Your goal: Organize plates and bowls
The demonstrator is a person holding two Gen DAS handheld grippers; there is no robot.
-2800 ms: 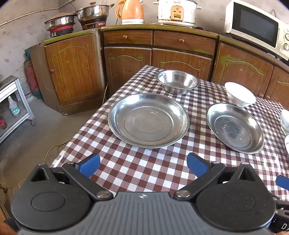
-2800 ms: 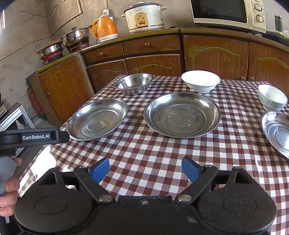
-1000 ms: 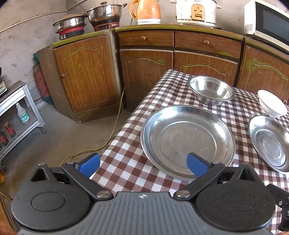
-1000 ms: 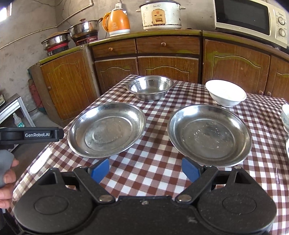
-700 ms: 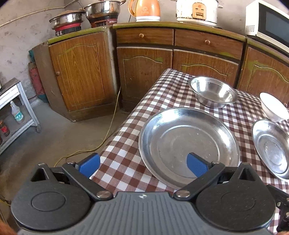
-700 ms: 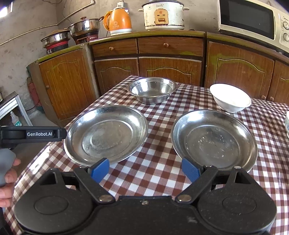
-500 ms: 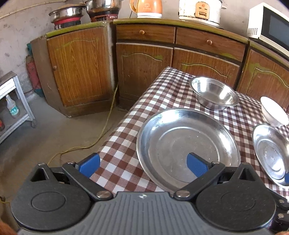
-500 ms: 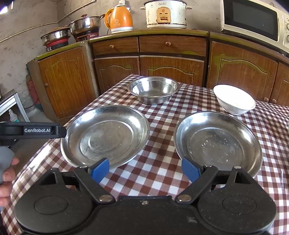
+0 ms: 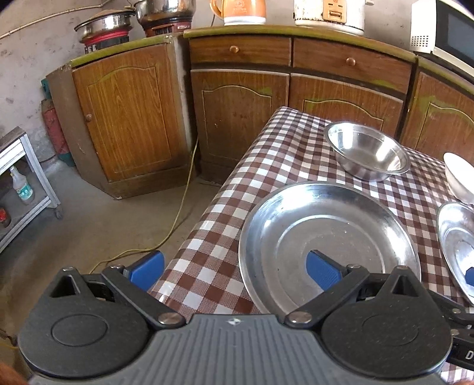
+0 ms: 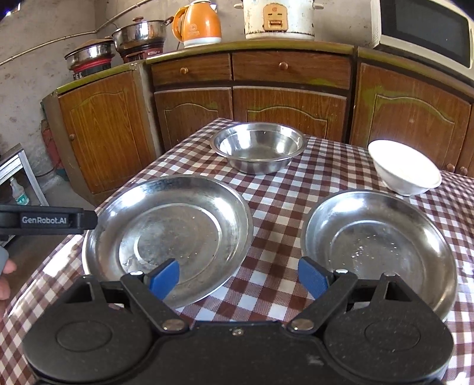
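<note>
Two steel plates lie on the checked table. The left steel plate point(image 9: 326, 234) point(image 10: 169, 234) is near the table's left edge. My left gripper point(image 9: 234, 271) is open, its right finger over this plate's bowl and its left finger off the table edge. The right steel plate point(image 10: 376, 245) point(image 9: 457, 240) lies beside it. My right gripper point(image 10: 238, 278) is open over the gap between the two plates, one finger above each near rim. A steel bowl point(image 10: 257, 148) point(image 9: 367, 154) and a white bowl point(image 10: 403, 167) point(image 9: 459, 177) stand behind.
Wooden cabinets point(image 10: 266, 97) close off the far side, with pots, an orange kettle point(image 10: 198, 23), a rice cooker and a microwave point(image 10: 423, 29) on top. The floor and a yellow cable point(image 9: 177, 213) lie left of the table. A metal shelf point(image 9: 23, 183) stands far left.
Both grippers have moved forward and lower toward the plates. The left gripper has shifted left, so its left finger now hangs beyond the table edge. Both stay open.
</note>
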